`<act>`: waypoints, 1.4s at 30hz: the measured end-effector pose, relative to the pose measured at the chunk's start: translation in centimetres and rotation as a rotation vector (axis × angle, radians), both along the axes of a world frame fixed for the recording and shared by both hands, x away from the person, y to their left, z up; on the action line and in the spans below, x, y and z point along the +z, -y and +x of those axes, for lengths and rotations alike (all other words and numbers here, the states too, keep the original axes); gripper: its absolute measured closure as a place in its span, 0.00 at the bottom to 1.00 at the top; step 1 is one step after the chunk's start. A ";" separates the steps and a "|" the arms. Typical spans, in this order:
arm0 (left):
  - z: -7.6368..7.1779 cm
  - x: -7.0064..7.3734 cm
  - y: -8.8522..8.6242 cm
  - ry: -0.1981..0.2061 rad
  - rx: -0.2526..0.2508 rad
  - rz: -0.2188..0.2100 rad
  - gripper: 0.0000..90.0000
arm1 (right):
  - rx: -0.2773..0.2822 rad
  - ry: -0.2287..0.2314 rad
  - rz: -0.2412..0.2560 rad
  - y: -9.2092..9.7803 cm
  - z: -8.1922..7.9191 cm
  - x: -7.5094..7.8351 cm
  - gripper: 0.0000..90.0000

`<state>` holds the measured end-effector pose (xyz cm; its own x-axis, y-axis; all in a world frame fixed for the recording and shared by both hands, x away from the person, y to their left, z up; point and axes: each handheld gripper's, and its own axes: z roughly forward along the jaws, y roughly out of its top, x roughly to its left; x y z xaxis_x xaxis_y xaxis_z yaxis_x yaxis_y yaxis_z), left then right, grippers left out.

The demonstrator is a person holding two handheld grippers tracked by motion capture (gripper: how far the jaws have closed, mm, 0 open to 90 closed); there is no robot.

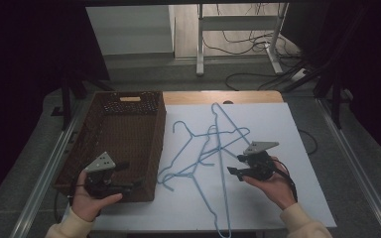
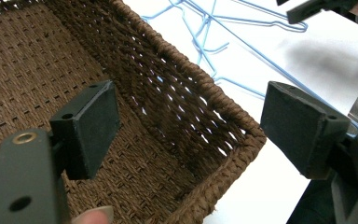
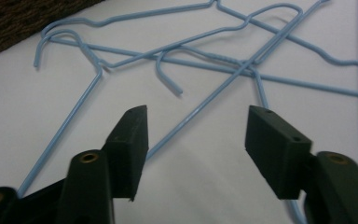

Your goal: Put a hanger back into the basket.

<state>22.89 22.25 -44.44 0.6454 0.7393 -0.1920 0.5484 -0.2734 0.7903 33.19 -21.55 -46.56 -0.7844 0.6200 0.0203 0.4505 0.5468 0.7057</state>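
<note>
A tangle of light-blue wire hangers [image 1: 206,144] lies on the white tabletop [image 1: 268,198]; the same hangers [image 3: 205,56] spread out under the right gripper view. A brown wicker basket [image 1: 151,148] stands at the left, and its near right corner [image 2: 223,116] is in the left gripper view. My left gripper [image 1: 131,174] hovers open over the basket's near end, with nothing between its jaws [image 2: 191,123]. My right gripper [image 1: 234,164] is open just right of the hangers, pointing left at them, and touches none [image 3: 196,126].
Metal rails [image 1: 44,173] run along both sides of the table. Beyond the far edge are a desk frame's legs [image 1: 199,49] and loose cables [image 1: 248,47] on the floor. One long hanger [image 1: 223,218] reaches the table's near edge.
</note>
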 end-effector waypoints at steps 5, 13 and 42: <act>0.1 0.1 0.2 0.001 -0.007 -0.002 0.22 | -0.007 -0.017 -0.023 -1.5 2.0 0.3 0.67; 0.1 0.2 0.3 0.006 -0.014 -0.004 0.22 | 0.009 -0.086 -0.139 -5.4 5.4 -1.3 0.94; 0.1 -0.1 0.5 0.000 -0.025 0.005 0.22 | -0.072 -0.174 -0.346 -5.1 6.0 -3.0 1.00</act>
